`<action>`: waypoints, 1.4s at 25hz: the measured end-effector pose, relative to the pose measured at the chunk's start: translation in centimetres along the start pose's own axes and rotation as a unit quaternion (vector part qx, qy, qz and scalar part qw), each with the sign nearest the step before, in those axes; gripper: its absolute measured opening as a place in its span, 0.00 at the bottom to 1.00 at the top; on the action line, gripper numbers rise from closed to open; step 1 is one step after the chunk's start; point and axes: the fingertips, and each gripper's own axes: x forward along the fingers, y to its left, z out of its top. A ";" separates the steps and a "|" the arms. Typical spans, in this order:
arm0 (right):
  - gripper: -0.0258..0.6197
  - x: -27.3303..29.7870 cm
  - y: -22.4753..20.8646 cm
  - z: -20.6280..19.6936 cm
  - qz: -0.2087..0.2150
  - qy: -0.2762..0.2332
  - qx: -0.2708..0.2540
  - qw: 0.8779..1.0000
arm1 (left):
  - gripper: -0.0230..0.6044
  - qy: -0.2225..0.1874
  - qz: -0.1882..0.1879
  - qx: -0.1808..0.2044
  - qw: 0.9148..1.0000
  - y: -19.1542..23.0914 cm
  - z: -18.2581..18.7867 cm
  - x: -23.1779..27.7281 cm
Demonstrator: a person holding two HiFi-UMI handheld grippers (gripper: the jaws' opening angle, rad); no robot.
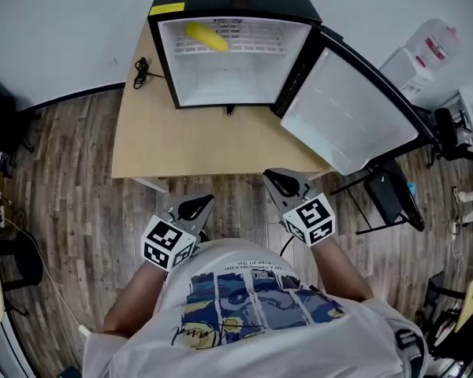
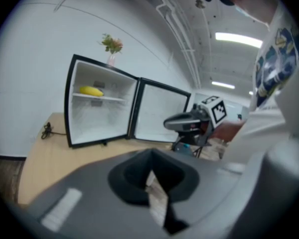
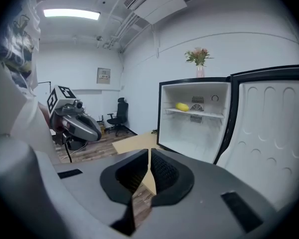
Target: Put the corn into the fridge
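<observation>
Hovering just in front of the person's torso, the left gripper (image 1: 199, 205) and the right gripper (image 1: 284, 181) are both hanging over the wooden floor (image 1: 79, 172), just short of the near edge of the bench (image 1: 197, 144). Each is showing its jaws drawn together, with only a sliver between the pads and nothing caught there, so both are closed and carrying nothing.

Beyond them, the bench is bearing the fridge (image 1: 166, 61) along its far edge. The fridge door (image 1: 347, 116) is hanging wide open, reaching out past the bench's right edge. Inside, the corn (image 1: 206, 36) is lying on the upper wire shelf (image 1: 252, 47) toward its left end, well apart from both grippers. A vase of flowers (image 3: 199, 59) is standing on top of the fridge.

With the corn lying on the shelf, the placing is looking complete, and the step in hand is probably shutting the door. The right gripper is sitting nearer the door, so it is looking like the better one to use. It should be going round to the door's outer face near the free edge and pushing with the jaws kept closed. A slow, even swing is looking wise, since a hard slam could be sliding the fridge along the bench, rolling the corn off the shelf or tipping the vase. The left gripper is best kept clear of the opening.
</observation>
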 end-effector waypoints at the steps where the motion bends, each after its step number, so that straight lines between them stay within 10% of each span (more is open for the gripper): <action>1: 0.08 -0.6 0.5 -0.5 0.004 0.001 -0.002 1.000 | 0.05 -0.003 0.002 -0.001 1.000 -0.7 -0.1 0.0; 35: 0.06 -13.8 6.9 -7.4 0.000 -0.015 0.026 1.000 | 0.05 -0.005 -0.028 0.013 1.000 -14.6 -3.8 0.9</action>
